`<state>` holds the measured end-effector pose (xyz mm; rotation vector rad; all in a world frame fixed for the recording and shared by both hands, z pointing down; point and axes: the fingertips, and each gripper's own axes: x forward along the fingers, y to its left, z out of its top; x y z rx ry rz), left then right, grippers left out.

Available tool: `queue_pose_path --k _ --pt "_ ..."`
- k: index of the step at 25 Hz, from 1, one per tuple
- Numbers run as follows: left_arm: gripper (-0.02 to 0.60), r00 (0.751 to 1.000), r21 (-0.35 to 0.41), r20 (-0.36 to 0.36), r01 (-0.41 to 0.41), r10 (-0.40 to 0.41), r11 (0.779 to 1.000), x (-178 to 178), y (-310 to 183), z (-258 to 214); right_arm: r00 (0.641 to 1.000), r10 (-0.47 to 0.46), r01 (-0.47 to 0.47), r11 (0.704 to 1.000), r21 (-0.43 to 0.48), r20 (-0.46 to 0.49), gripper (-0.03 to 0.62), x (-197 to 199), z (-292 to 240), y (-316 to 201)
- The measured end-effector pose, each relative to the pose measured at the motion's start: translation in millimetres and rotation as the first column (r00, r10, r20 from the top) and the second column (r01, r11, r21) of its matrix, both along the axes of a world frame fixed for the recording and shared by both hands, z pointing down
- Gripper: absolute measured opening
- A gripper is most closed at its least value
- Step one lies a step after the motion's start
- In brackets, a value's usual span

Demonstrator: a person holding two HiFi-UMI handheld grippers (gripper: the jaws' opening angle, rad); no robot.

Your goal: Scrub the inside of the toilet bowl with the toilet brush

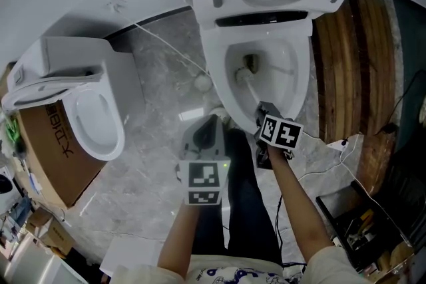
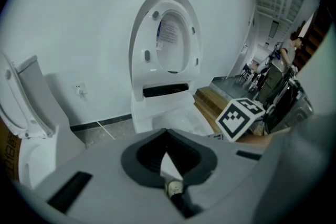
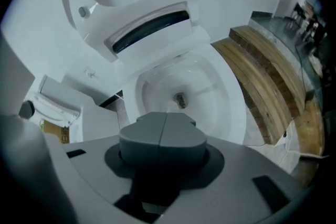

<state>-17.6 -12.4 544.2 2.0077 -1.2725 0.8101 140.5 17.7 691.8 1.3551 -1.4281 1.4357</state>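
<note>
Short of the toilet bowl, off its left front: left gripper, dark jaws meeting at the tips, empty. Inside the bowl, beside the drain: toilet brush, a pale blurred head, bristles hard to make out (handle lost under the gripper). At the bowl's front rim: right gripper, smooth grey pads pressed to a seam, clamped on that hidden handle. Right of the bowl: curved wooden planks.
</note>
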Motion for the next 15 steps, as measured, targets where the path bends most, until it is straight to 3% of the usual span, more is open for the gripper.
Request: queue_pose_path --k 4,10,13,15 --pt "0.003 1.0 0.0 0.001 -0.005 0.005 1.0 -2 2 0 0.983 0.153 -0.154 0.988 0.008 0.098 0.164 -4 1 -22" --pt "0.002 1.0 0.01 -0.003 0.005 -0.005 1.0 -6 -2 -6 0.931 0.3 -0.309 0.951 0.014 0.21 0.164 2 -1 -55" --pt "0.002 1.0 0.02 -0.003 0.009 -0.009 1.0 -7 -6 -9 0.877 0.41 -0.421 0.907 -0.011 0.251 0.164 7 1 -62" --pt "0.002 1.0 0.024 -0.004 0.012 -0.012 1.0 -7 -8 -10 0.812 0.51 -0.523 0.852 -0.035 0.285 0.164 11 3 -65"
